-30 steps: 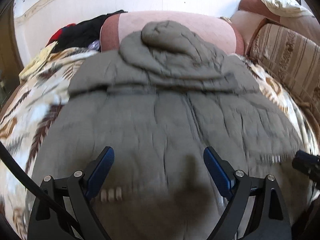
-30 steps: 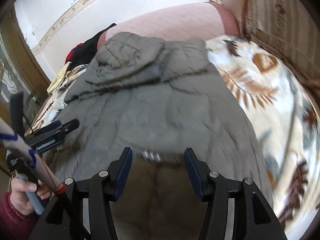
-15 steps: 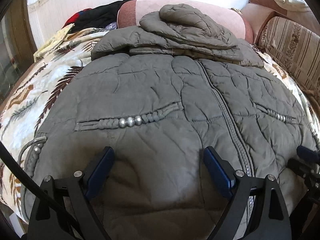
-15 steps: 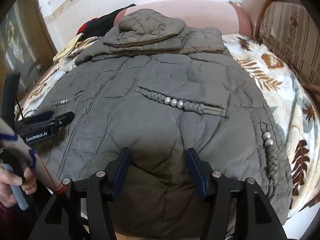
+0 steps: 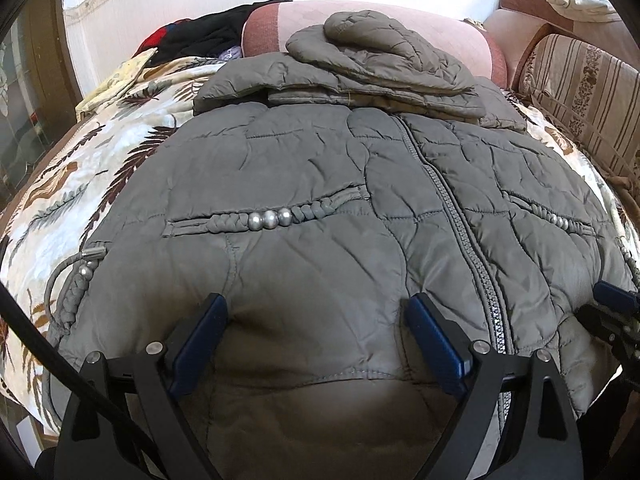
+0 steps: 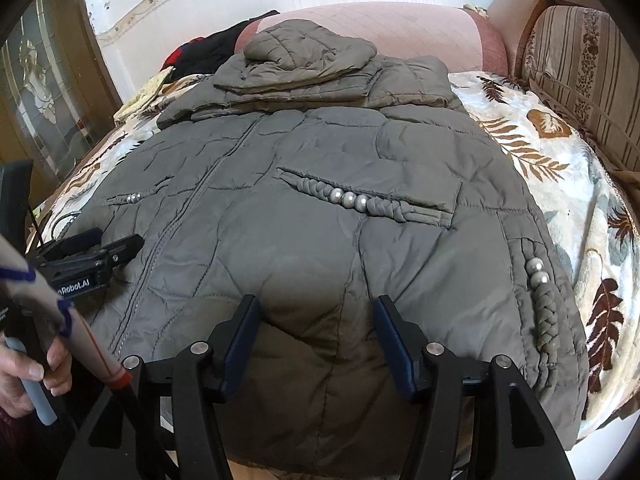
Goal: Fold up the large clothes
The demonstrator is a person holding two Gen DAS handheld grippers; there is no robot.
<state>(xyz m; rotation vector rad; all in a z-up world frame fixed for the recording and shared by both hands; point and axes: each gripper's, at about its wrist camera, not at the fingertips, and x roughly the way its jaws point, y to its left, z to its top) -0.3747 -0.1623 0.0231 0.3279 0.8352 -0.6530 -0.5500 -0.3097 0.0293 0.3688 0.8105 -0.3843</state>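
Note:
A large grey-green quilted jacket (image 5: 320, 184) lies front up on a leaf-print blanket, zipper closed, sleeves and hood (image 5: 376, 52) folded across its top. It fills the right wrist view (image 6: 320, 208) too. My left gripper (image 5: 316, 316) is open, its fingers resting over the jacket's lower hem left of the zipper. My right gripper (image 6: 316, 320) is open over the hem on the right half, below the braided pocket trim with pearl beads (image 6: 348, 198). The left gripper also shows at the left edge of the right wrist view (image 6: 100, 246).
The leaf-print blanket (image 6: 560, 184) covers a sofa seat. A pink bolster cushion (image 5: 400, 16) lies behind the jacket. Dark and red clothes (image 5: 200, 38) pile at the back left. A striped sofa arm (image 6: 580, 60) stands at the right. A glass door (image 6: 44, 92) is at the left.
Both grippers drew back and lowered toward the jacket's hem, so more of the jacket front shows. The jacket itself stays flat. Both stay open.

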